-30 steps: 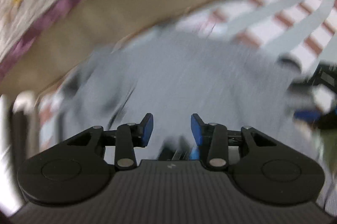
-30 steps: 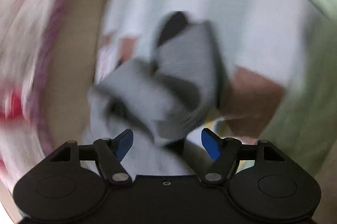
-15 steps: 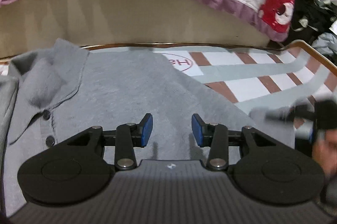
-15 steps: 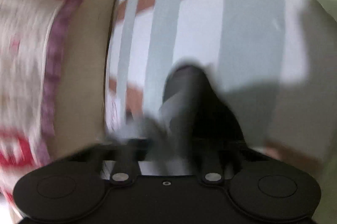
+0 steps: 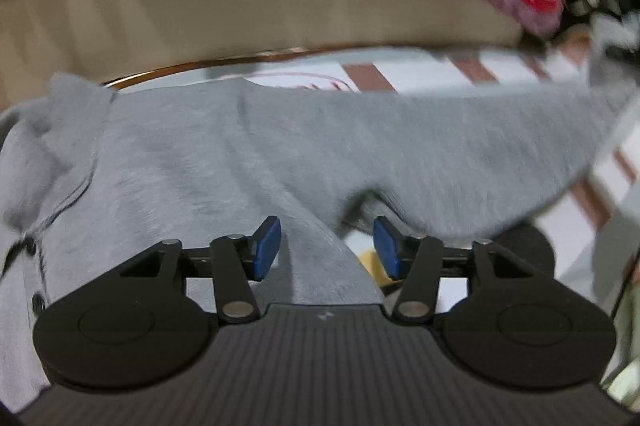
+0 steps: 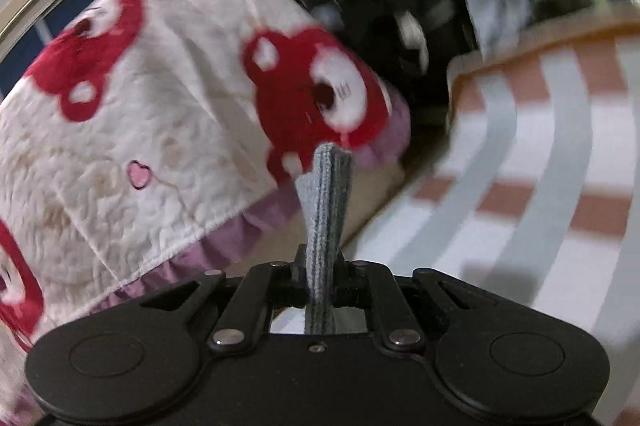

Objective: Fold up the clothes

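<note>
One grey knit polo shirt (image 5: 192,162): collar and button placket at the left of the left-wrist frame, body across the middle, one sleeve (image 5: 472,166) lifted out toward the right edge. Spread on a striped mat (image 6: 532,162), below the bear-print quilt (image 6: 132,130) in the upper part of the frame. Left gripper (image 5: 327,249) at lower centre, released, blue pads apart over the shirt's edge. Right gripper (image 6: 325,276) clenched on one ribbed cuff (image 6: 330,186) (centre of its frame). Likely soft, light, limp; best taken at cuff, hem or shoulder seam. Two grippers, two buttons visible.
</note>
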Action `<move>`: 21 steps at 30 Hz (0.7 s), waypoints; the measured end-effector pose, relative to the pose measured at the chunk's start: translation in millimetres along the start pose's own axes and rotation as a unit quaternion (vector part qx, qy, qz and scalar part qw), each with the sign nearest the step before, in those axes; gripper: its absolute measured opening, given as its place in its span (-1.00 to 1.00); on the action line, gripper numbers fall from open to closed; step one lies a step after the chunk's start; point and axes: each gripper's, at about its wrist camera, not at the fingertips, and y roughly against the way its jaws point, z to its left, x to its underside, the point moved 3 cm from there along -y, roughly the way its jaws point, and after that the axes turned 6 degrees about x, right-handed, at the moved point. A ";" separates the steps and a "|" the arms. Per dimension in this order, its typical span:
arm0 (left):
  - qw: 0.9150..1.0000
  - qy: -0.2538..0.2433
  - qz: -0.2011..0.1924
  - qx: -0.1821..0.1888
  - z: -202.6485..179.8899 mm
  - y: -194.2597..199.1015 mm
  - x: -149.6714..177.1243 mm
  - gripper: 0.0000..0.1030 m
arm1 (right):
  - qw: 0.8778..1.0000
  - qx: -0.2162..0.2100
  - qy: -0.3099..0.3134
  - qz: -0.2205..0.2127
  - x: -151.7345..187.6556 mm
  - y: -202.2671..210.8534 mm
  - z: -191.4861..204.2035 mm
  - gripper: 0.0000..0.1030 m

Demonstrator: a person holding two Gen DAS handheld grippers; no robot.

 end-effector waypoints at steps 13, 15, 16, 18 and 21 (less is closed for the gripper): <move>0.999 0.003 0.000 -0.055 25.1 -47.3 -8.8 -0.68 | 0.986 -0.068 0.147 0.027 9.2 -52.3 56.1 -0.77; 0.999 -0.006 -0.020 -0.042 18.6 -40.2 -15.6 -0.71 | 0.987 -0.066 0.146 0.015 -4.7 -52.5 56.7 -0.77; 0.999 -0.011 -0.031 -0.036 15.1 -36.5 -19.0 -0.71 | 0.988 -0.067 0.138 0.004 -14.7 -49.6 55.7 -0.77; 0.998 -0.021 -0.051 -0.023 8.0 -28.9 -25.9 -0.72 | 0.990 -0.065 0.123 -0.024 -36.2 -41.7 52.8 -0.78; 0.997 -0.031 -0.068 0.002 -6.3 -22.5 -37.5 -0.72 | 0.991 -0.058 0.103 -0.061 -62.5 -29.5 42.0 -0.78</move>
